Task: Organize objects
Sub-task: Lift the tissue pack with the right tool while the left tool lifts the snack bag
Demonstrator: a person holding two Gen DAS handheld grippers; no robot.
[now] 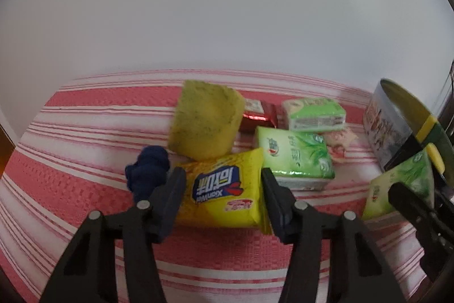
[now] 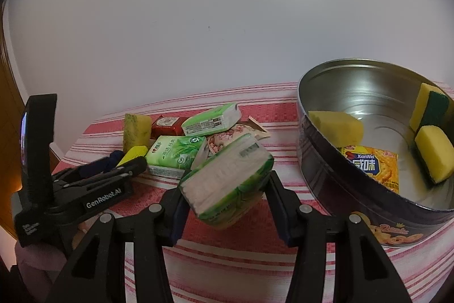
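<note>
in the tin (image 2: 317,138) three sponges and a snack packet already lay, while the right hand-held gripper (image 2: 227,189) clamped a tissue pack (image 2: 227,183), the left hand-held gripper (image 1: 224,189) pinched a yellow snack packet (image 1: 224,189), and several items remained on the striped worktop (image 1: 71,161).

This looks like a room in a home. Ahead of both hand-held grippers a table wears a pink and white striped cloth (image 1: 85,138), backed by a bare white wall (image 1: 227,4). Household odds lie on it: tissue packs (image 1: 295,158), a scouring sponge (image 1: 205,119), snack packets (image 1: 224,189). A round biscuit tin (image 2: 340,189) stands to the right, and brown wood (image 2: 8,93) edges the far left.
</note>
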